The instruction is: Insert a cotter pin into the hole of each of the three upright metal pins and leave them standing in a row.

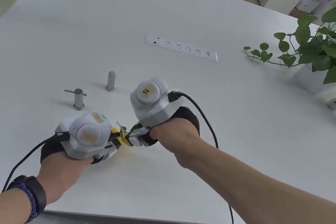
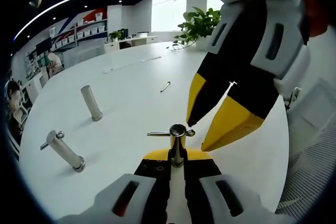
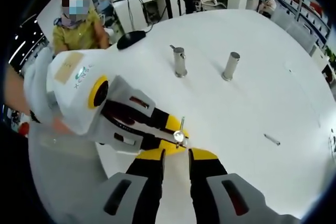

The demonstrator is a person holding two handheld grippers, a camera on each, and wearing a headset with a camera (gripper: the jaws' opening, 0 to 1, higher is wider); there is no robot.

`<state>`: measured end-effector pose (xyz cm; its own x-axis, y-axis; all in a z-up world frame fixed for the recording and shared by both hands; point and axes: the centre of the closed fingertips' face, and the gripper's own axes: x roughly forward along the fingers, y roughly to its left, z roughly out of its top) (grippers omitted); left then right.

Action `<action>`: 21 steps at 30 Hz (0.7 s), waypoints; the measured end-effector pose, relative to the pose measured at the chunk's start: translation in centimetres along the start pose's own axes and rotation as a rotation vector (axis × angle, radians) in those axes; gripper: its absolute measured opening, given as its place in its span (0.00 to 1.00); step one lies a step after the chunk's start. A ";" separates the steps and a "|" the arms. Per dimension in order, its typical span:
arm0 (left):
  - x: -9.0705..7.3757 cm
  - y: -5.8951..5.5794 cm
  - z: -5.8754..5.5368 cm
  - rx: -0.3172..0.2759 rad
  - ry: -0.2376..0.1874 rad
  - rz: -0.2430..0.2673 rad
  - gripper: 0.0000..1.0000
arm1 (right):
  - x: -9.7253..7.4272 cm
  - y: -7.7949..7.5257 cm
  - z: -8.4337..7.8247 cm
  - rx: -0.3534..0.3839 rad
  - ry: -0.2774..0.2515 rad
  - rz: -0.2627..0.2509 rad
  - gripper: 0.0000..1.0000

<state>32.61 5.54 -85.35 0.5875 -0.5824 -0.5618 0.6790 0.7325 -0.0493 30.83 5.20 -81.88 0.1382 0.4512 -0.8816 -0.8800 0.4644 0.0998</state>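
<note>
My left gripper point(image 2: 177, 157) is shut on the lower part of an upright metal pin point(image 2: 177, 148). A cotter pin point(image 2: 163, 134) lies through the hole near its top. My right gripper point(image 2: 202, 132) comes in from the upper right, open, its yellow tips on either side of the cotter pin's looped end. In the head view both grippers point(image 1: 112, 142) point(image 1: 128, 139) meet near the table's front edge. Behind stand a second metal pin point(image 1: 79, 99) with a cotter pin through it and a bare third pin point(image 1: 111, 81). A loose cotter pin point(image 2: 165, 86) lies on the table.
A white power strip point(image 1: 181, 48) lies mid-table. A potted plant point(image 1: 310, 40) stands at the right edge. The table's front edge point(image 1: 131, 214) runs just below my hands. A person point(image 3: 79, 22) sits behind the left gripper.
</note>
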 end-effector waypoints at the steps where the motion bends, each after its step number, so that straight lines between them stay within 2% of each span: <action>1: 0.0 0.0 0.0 0.000 0.000 0.000 0.06 | -0.1 0.1 0.0 0.005 -0.010 0.003 0.21; 17: 0.0 0.0 0.0 -0.021 -0.008 0.012 0.06 | -1.2 0.5 -0.4 0.029 -0.091 0.038 0.29; 21: 0.0 0.0 0.0 -0.027 -0.009 0.012 0.06 | -1.7 0.7 -0.5 -0.030 -0.120 0.032 0.31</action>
<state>32.60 5.52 -85.32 0.5997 -0.5764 -0.5551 0.6596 0.7488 -0.0651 29.71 4.37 -80.51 0.1612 0.5541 -0.8167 -0.8978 0.4260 0.1119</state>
